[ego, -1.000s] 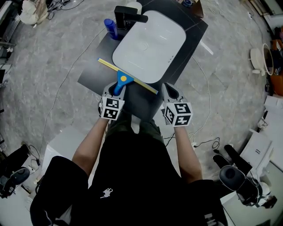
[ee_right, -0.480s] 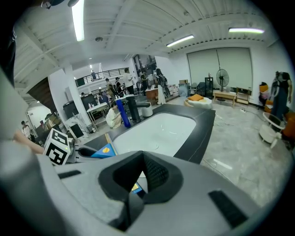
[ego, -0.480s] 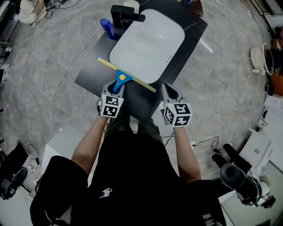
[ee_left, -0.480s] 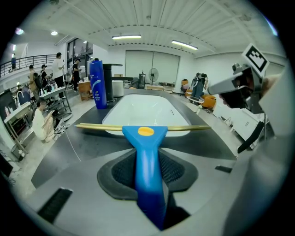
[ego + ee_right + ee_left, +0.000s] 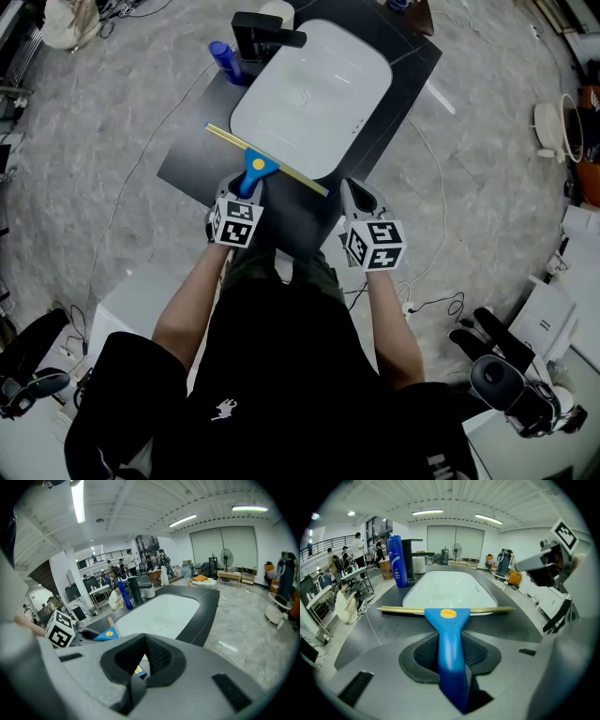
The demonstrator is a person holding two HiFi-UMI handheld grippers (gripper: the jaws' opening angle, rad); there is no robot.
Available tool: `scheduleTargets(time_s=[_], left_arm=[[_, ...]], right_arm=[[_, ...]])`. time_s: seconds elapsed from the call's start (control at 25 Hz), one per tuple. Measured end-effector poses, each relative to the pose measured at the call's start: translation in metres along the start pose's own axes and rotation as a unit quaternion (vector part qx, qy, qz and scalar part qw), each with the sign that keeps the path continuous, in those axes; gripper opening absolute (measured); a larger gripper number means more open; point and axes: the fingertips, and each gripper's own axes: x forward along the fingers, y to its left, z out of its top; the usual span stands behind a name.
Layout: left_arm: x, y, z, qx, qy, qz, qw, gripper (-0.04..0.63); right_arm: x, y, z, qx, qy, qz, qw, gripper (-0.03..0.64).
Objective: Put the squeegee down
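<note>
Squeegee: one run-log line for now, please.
left gripper: shut on squeegee handle | blade: across sink's near edge | right gripper: shut, empty | placement: not done

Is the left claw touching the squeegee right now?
Touching. In the left gripper view, the left claw clamps the squeegee handle, pads pressed on both sides.

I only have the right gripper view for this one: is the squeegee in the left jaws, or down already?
Observer: Held. The left gripper has its jaws shut on the squeegee, at the blue handle.
Reviewer: Where's its blade?
Observer: Head view: across the near rim of the basin; whether it touches, I can't tell.
Reviewer: And the other gripper?
Observer: The right gripper is at the near edge of the counter, right of the squeegee, apart from it.
</note>
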Motion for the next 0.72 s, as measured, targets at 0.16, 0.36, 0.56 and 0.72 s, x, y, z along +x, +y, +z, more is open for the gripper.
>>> scheduleTargets(time_s=[0.16, 0.36, 0.56, 0.72], left_arm=[[0.001, 0.000, -0.001, 0.004, 0.008, 0.003, 1.0000, 0.130], [0.002, 0.000, 0.000, 0.002, 0.010, 0.004, 0.9999, 0.133], [0.000, 0.002, -0.003, -0.018, 0.011, 0.009, 0.9997, 0.185], [-0.009, 0.002, -0.004, -0.016, 0.004, 0.013, 0.9998, 0.254]], right_arm=[[-0.002, -0.001, 0.001, 0.000, -0.003, 0.002, 1.000, 0.002], [-0.005, -0.001, 0.003, -0.001, -0.006, 0.006, 1.000, 0.002], [-0.010, 0.000, 0.006, -0.009, -0.012, 0.017, 1.000, 0.002], [-0.015, -0.001, 0.013, -0.017, -0.022, 0.026, 0.999, 0.002]])
